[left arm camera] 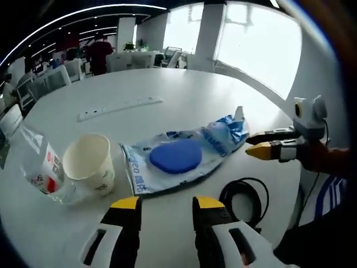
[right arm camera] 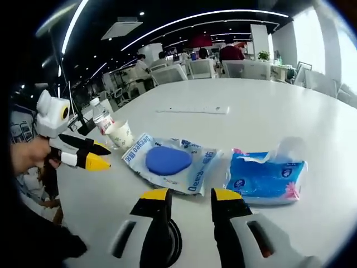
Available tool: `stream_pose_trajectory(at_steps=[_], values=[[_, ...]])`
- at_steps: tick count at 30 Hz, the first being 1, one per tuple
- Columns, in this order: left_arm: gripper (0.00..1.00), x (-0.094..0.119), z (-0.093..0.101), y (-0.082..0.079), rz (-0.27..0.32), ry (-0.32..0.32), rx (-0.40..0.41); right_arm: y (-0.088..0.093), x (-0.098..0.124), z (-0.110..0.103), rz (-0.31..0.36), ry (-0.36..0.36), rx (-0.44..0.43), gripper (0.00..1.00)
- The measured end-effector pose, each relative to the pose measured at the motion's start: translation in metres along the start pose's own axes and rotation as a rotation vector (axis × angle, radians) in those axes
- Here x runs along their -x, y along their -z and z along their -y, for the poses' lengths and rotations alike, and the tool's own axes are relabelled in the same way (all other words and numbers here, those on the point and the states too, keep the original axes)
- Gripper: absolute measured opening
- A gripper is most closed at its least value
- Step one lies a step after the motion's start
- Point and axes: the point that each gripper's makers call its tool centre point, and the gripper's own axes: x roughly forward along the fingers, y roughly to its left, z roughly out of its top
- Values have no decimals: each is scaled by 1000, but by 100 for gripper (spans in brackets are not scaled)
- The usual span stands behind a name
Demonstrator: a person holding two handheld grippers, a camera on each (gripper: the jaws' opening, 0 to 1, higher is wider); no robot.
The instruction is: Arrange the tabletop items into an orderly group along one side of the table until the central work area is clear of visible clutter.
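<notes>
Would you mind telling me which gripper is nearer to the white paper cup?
Left. The left gripper sits just short of the white paper cup; the right gripper is beyond the clear packet with a blue disc.

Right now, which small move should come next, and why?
Probably close the left gripper on the near edge of the blue-pad packet: its open jaws already face it, the packet lies mid-table, and the paper cup and bottle sit grouped beside it.

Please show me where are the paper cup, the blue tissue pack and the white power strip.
paper cup (left arm camera: 89, 163), left gripper view, on its outer wall.
blue tissue pack (right arm camera: 265, 177), right gripper view, on its top face.
white power strip (right arm camera: 192, 110), right gripper view, at its middle.
</notes>
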Motion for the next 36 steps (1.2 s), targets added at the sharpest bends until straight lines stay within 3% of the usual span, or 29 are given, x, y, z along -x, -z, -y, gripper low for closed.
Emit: stream_pose_trajectory(at_steps=[12, 15, 21, 36], values=[[42, 1, 42, 25, -61, 84, -24, 35, 16, -23, -65, -3, -14, 34], [36, 0, 57, 29, -66, 131, -25, 42, 20, -28, -87, -5, -17, 33], [37, -5, 72, 41, -113, 179, -20, 58, 22, -31, -110, -8, -32, 29], [21, -16, 104, 51, -177, 261, -17, 82, 21, -30, -167, 18, -63, 20]])
